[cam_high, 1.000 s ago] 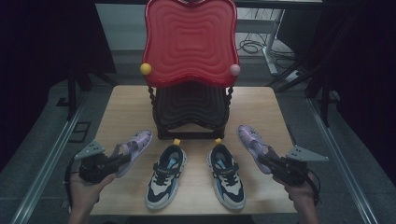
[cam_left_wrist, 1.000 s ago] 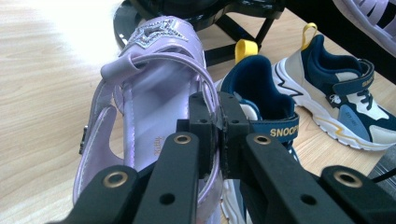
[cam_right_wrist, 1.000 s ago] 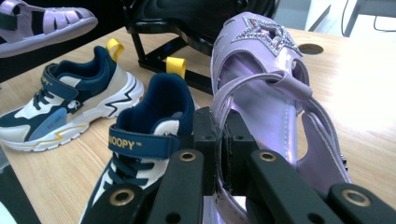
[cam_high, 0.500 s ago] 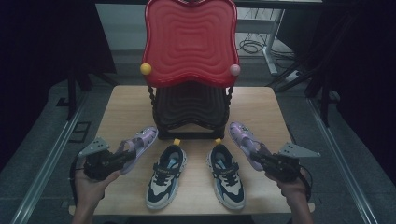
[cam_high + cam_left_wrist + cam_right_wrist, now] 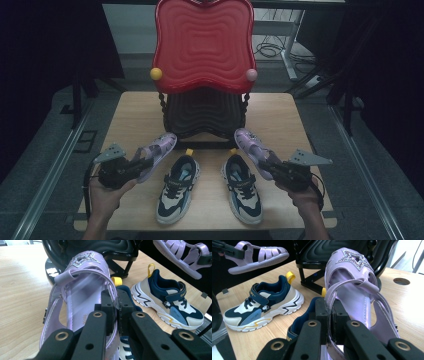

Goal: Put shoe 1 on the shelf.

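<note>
High view first: the left gripper [image 5: 141, 164] sits lower left, jaws clamped on the side of a lilac strappy plastic sandal [image 5: 157, 154]; lower right, the right gripper [image 5: 266, 165] pinches the matching second lilac sandal [image 5: 251, 148]; both sandals are off the light wooden table [image 5: 135, 114], either side of a pair of navy-and-white kids' sneakers [image 5: 178, 188] at the bottom centre; a black ribbed stand with a red wavy panel [image 5: 202, 45] fills the top middle.

Left gripper view: jaws nearly closed on the sandal's [image 5: 82, 287] edge, centre frame; one sneaker [image 5: 165, 307] right.

Right gripper view: same narrow pinch on the other sandal's [image 5: 352, 282] side strap, centre right; a sneaker [image 5: 262, 307] at left.
</note>
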Demonstrator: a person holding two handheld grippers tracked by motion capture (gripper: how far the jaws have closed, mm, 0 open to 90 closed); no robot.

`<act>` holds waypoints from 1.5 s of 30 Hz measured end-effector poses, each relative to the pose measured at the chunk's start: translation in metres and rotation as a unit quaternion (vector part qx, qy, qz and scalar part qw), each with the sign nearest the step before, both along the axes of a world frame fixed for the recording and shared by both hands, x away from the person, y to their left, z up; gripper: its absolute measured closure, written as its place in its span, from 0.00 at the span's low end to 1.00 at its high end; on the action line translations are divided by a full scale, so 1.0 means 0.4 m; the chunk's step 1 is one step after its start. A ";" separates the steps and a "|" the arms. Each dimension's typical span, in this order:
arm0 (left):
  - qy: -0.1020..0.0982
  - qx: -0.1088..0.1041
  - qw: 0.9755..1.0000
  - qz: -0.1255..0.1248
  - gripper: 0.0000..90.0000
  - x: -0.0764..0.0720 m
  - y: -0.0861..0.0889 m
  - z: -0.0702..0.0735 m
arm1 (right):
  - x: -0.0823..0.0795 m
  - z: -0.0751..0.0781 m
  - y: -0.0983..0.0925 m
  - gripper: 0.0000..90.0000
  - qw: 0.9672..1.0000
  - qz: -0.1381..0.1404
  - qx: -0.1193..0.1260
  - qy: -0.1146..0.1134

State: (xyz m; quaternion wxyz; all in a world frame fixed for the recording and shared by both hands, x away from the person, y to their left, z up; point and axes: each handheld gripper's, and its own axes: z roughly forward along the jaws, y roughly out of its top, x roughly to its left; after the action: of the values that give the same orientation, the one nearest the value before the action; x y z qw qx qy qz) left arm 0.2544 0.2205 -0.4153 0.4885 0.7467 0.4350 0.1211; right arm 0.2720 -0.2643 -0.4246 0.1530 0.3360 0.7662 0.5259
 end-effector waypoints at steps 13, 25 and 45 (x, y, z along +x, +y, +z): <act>-0.014 -0.001 1.000 -0.002 0.96 0.029 -0.035 0.019 | 0.028 0.004 0.050 0.96 1.000 0.014 0.001 -0.004; -0.014 0.000 1.000 -0.008 0.96 0.084 -0.072 0.021 | 0.076 0.016 0.092 0.96 1.000 0.021 -0.003 -0.009; -0.031 -0.003 0.999 0.004 0.96 0.145 -0.109 0.025 | 0.132 0.019 0.134 0.96 1.000 0.008 0.008 -0.014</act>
State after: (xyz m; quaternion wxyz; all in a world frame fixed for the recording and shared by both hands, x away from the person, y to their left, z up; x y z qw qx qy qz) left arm 0.3125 0.1769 -0.4053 0.5036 0.7394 0.4227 0.1451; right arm 0.3248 -0.2106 -0.4170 0.1565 0.3242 0.7622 0.5380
